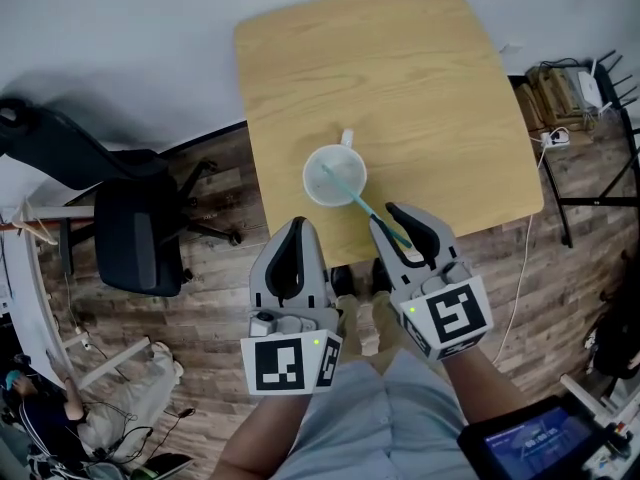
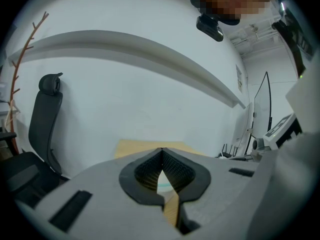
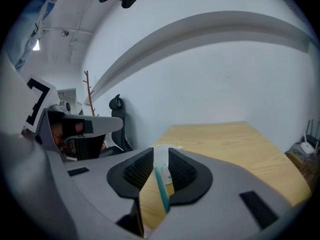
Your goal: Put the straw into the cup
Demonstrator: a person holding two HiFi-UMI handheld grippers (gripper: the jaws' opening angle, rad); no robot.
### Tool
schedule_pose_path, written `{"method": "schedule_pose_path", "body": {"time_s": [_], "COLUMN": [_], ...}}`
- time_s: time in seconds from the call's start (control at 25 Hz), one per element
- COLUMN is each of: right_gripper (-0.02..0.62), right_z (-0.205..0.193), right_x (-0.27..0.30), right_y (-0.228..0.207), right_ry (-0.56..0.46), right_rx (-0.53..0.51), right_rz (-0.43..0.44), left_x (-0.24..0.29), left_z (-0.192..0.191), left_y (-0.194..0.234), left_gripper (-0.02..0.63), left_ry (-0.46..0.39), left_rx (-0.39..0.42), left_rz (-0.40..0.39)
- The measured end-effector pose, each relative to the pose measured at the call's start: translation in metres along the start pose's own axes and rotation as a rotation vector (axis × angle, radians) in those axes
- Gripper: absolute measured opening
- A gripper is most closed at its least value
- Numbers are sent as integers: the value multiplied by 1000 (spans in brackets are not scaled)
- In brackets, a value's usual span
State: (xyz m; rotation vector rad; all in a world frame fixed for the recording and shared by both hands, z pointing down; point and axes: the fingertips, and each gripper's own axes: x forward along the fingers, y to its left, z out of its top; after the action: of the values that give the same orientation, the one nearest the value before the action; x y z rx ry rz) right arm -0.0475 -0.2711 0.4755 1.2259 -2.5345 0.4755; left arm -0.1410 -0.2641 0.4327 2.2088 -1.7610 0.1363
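Note:
A white cup [image 1: 322, 186] with a handle stands near the front edge of the wooden table [image 1: 400, 68]. A teal straw [image 1: 360, 203] leans in it, its lower end inside the cup and its upper end slanting back toward me. My right gripper [image 1: 384, 215] is open, and the straw's free end lies in the gap between its jaws. In the right gripper view the straw [image 3: 162, 191] rests against the right pad, with the cup [image 3: 162, 148] just beyond. My left gripper [image 1: 297, 224] is shut and empty, left of the cup, short of the table edge.
A black office chair [image 1: 140, 228] stands on the wood floor to the left of the table. Cables and a router [image 1: 585, 83] lie to the right. A tablet screen [image 1: 540, 443] shows at the bottom right. A white wall runs behind the table.

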Motion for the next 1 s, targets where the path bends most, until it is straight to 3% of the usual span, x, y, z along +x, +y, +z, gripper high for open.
{"method": "schedule_pose_path", "body": {"time_s": [0.56, 0.8, 1.0], "right_gripper": [89, 6, 2], "right_z": [126, 167, 185], "right_x": [-70, -86, -88], "right_y": [23, 30, 36], "right_ry": [-305, -382, -418], "right_rx": [-54, -117, -157], "right_rz": [8, -23, -30], "left_x": [-40, -54, -59], "left_z": [99, 145, 162], "left_y": [-63, -72, -69], "left_gripper": [-3, -3, -3], "left_ry": [-215, -326, -370], "left_rx": [108, 155, 185], "left_rz": [-100, -104, -92]}}
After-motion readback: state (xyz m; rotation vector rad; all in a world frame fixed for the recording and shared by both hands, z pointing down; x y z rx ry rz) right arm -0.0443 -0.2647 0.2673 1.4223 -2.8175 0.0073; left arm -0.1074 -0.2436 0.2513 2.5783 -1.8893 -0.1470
